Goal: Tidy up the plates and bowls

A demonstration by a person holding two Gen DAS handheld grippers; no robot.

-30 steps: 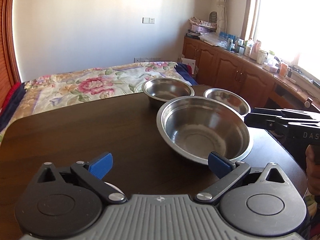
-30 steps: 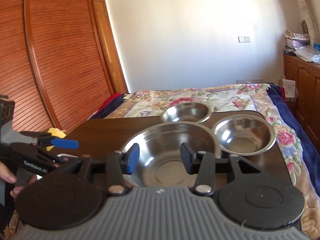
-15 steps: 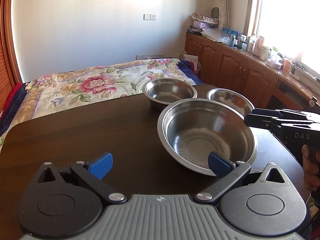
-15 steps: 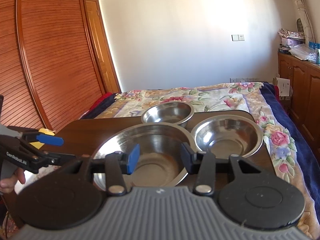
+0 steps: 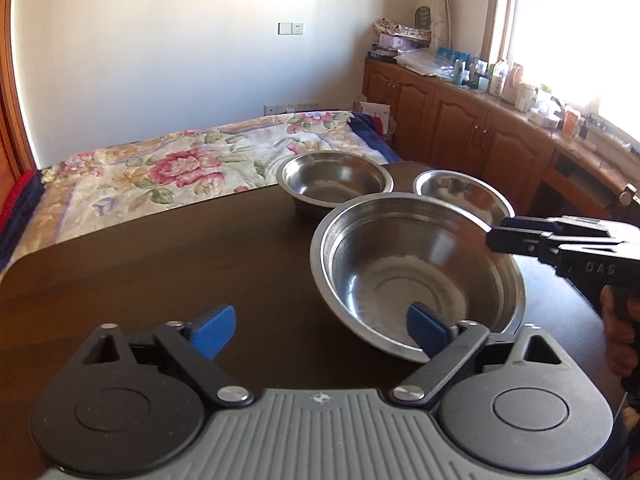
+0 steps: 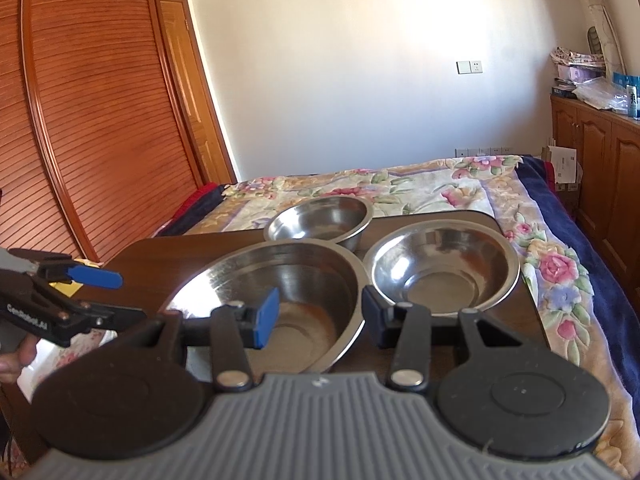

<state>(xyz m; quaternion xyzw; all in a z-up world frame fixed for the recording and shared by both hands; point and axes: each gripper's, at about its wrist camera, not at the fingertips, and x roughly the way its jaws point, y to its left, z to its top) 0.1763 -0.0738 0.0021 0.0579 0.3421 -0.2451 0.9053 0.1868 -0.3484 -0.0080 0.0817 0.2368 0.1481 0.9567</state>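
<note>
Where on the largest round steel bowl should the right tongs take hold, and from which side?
Probably the thin flared rim of the largest round steel bowl, on the near edge facing the right tongs; a flat, low approach lets one finger slip inside, one outside.

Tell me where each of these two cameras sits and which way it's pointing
Left wrist: on the left tongs, open, low over the dark table, facing the bed and window-side cabinets; the right tongs and a hand enter from the right.
Right wrist: on the right tongs, open, facing the bed and slatted wardrobe; the left tongs show at left.
Shared: the large bowl and two smaller bowls behind it.
</note>
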